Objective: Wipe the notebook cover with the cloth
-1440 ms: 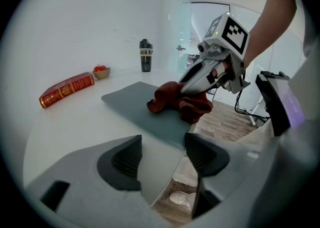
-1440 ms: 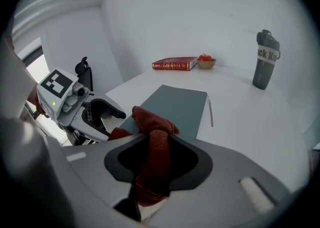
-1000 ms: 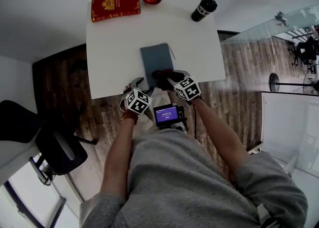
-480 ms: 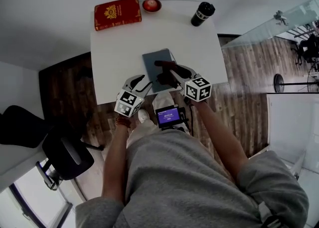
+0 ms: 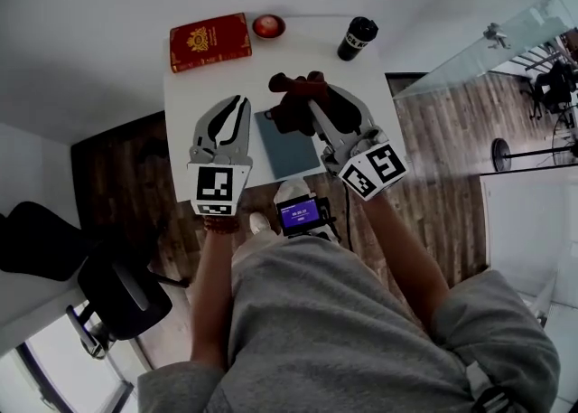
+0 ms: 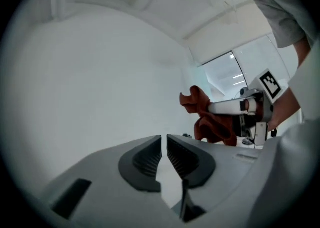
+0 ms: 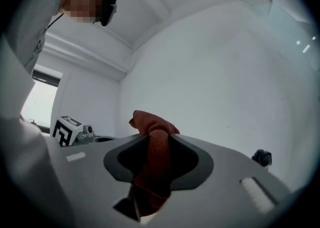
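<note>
You've raised both grippers above the white counter [image 5: 203, 86], leaving the grey notebook [image 5: 291, 154] lying at frame centre. Your left gripper [image 5: 237, 102] has just been closing its jaws to an empty sliver. Your right gripper [image 5: 305, 95] jaws pinch the red cloth [image 5: 287, 115] at upper centre.

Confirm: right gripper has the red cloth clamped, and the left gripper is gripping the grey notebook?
Wrong on the left gripper: the left gripper view shows that its jaws have just been closing with nothing between them; the grey notebook lies free on the table. The right gripper does have the red cloth clamped.
</note>
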{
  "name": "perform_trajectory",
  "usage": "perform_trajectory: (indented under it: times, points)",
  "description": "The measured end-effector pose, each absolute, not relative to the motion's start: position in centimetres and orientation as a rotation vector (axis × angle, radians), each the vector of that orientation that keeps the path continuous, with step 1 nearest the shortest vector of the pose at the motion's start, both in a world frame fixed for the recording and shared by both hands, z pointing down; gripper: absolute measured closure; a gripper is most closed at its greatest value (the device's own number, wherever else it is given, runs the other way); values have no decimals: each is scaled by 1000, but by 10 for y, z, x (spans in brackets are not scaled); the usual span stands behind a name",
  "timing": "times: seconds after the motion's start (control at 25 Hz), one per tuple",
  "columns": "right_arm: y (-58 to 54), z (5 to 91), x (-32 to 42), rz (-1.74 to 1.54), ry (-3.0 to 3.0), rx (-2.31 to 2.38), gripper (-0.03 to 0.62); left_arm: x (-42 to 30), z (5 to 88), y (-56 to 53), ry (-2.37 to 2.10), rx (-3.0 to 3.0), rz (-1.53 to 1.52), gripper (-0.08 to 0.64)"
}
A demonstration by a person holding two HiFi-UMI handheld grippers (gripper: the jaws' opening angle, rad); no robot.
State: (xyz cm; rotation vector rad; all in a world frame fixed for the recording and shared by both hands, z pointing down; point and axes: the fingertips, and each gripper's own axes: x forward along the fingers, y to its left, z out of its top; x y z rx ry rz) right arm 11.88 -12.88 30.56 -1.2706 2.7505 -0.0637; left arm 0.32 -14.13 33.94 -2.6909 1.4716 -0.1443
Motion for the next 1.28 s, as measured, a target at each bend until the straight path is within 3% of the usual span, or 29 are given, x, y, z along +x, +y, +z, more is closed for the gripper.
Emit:
perform_trajectory:
  times: [0.28, 0.84, 1.28]
  points:
    - [-88, 255, 99, 343, 2735, -1320, 454, 1, 289, -115, 1539, -2566, 70, 555]
    - [-104, 281, 112, 146, 2761, -1430, 462, -4, 284, -113, 1505, -2532, 76, 555]
    - [-99, 288, 101, 168, 2829, -1389, 466, -3, 285, -108, 1480, -2531, 68, 555]
